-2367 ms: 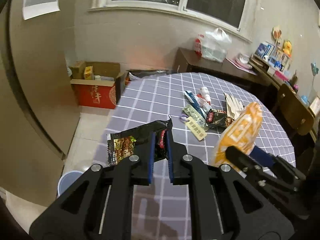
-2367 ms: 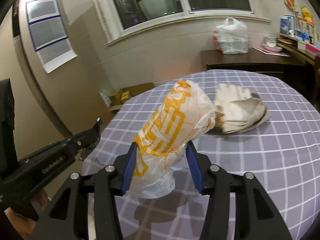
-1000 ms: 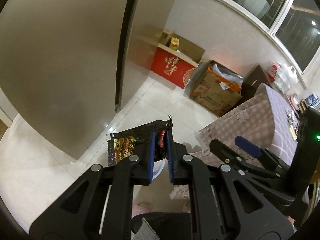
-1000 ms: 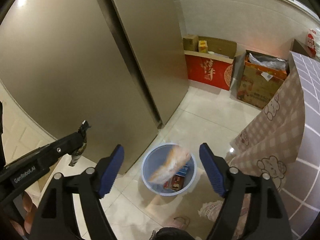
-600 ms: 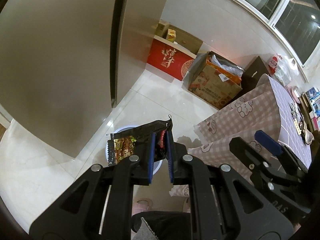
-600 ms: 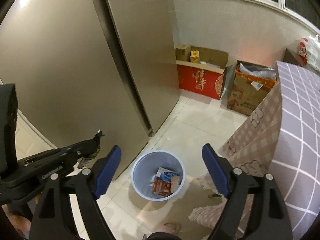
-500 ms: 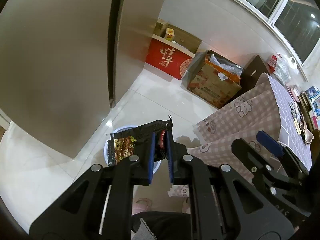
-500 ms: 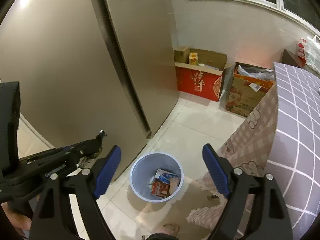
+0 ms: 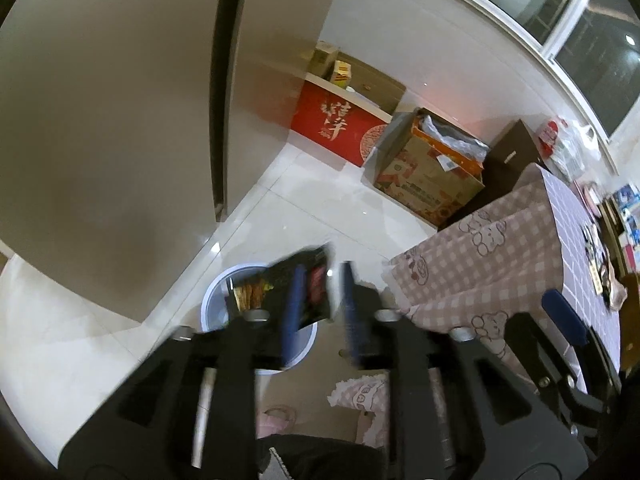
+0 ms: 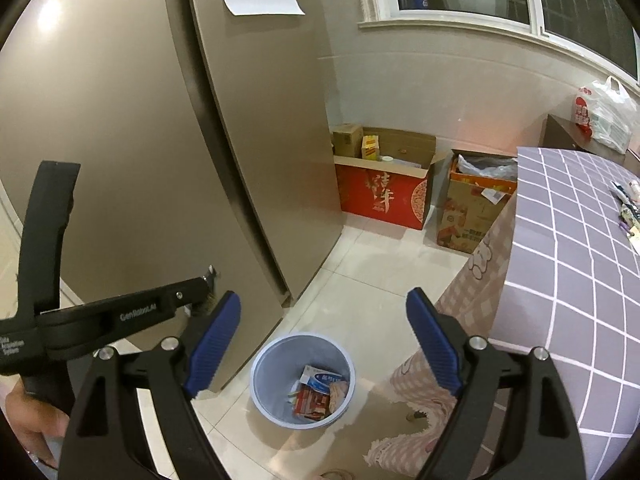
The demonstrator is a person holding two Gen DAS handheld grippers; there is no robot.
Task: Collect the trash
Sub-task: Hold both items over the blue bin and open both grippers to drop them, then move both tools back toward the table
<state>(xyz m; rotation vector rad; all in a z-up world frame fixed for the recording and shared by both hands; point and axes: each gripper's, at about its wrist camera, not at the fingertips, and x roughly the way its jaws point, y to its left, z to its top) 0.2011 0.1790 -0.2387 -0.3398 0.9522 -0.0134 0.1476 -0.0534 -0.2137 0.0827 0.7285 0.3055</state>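
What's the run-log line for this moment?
left tongs: opening, snack wrapper between them | right tongs: open, empty | bin: below, holds trash

Dim indoor light, motion-blurred foreground

- The bin (image 10: 303, 380) stood on the floor ahead of and below the right gripper (image 10: 323, 332), between its two fingers.
- The table's draped edge (image 10: 472, 296) hung right of the bin; the fridge door (image 10: 256, 152) rose to its left.
- Two cardboard boxes (image 10: 384, 196) sat beyond, against the wall.
- The left gripper (image 9: 320, 300) hung over the bin, wrapper (image 9: 308, 280) between its opening jaws.
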